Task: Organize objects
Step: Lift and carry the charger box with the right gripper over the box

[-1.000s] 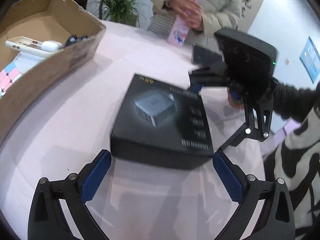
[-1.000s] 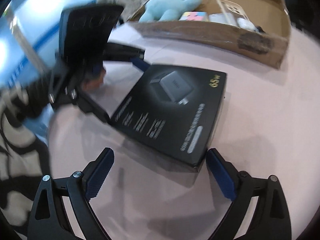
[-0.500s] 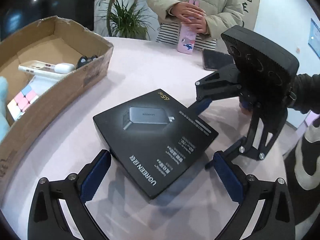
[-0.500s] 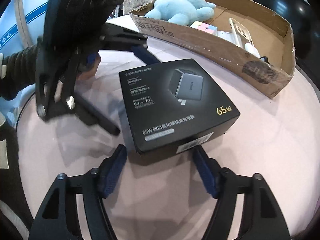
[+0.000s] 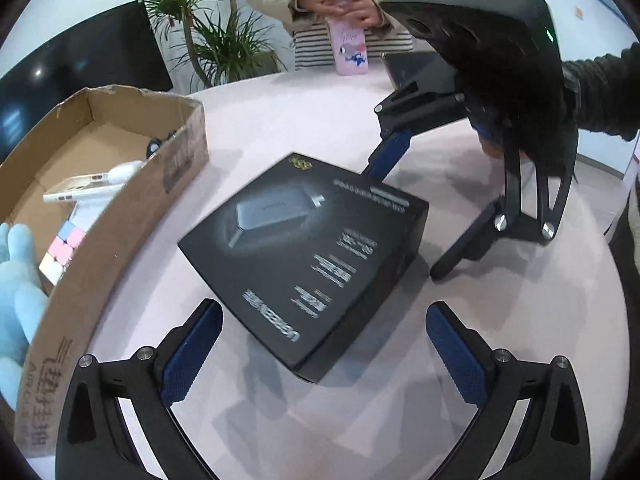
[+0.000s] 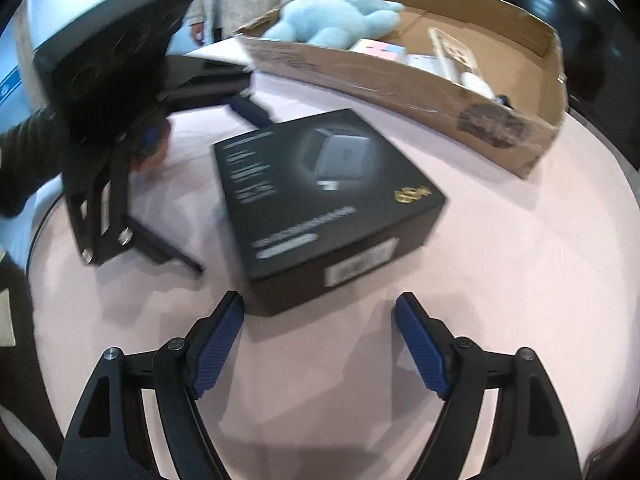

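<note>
Both wrist views look steeply down, close, from opposite sides; shared: black box (image 5: pixel 304 256) (image 6: pixel 324 200), cardboard tray (image 5: pixel 120 216) (image 6: pixel 400 80).

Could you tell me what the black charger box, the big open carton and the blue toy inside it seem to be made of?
Black charger box: printed cardboard, apparently with a smooth matte-to-satin finish; crisp folded edges and a faint sheen. Open carton: plain brown corrugated cardboard; ragged torn rim, dull surface. Blue toy: plush fabric; fuzzy, soft rounded outline.

Both grippers (image 5: pixel 324 344) (image 6: pixel 320 344) agape (angled down)
</note>
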The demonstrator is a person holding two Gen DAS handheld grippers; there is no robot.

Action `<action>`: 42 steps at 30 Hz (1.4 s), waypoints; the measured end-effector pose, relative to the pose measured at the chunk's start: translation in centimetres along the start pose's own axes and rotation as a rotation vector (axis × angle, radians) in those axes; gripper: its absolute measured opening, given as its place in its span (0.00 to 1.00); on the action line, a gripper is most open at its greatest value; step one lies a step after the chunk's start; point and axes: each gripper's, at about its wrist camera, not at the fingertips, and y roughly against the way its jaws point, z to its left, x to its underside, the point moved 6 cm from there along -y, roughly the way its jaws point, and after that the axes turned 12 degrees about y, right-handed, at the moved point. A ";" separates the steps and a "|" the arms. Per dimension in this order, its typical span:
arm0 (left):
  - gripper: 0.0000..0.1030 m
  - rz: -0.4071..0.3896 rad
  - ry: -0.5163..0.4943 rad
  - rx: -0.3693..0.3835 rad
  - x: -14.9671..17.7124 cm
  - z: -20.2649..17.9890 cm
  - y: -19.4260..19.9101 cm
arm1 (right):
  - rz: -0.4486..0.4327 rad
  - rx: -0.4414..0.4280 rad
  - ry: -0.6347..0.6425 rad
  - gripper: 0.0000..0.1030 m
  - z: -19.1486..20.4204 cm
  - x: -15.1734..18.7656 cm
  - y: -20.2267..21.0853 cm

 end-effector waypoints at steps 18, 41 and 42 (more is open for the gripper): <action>0.92 -0.075 0.146 -0.011 -2.2 3.5 -0.5 | -0.049 0.071 -0.044 0.65 -1.7 -2.9 -1.5; 0.91 -0.122 0.104 -0.113 -6.8 4.8 3.4 | -0.096 0.124 -0.011 0.58 -2.6 -6.5 2.6; 0.91 -0.127 0.106 -0.115 -7.1 4.9 3.6 | -0.098 0.130 -0.010 0.58 -2.8 -6.6 2.8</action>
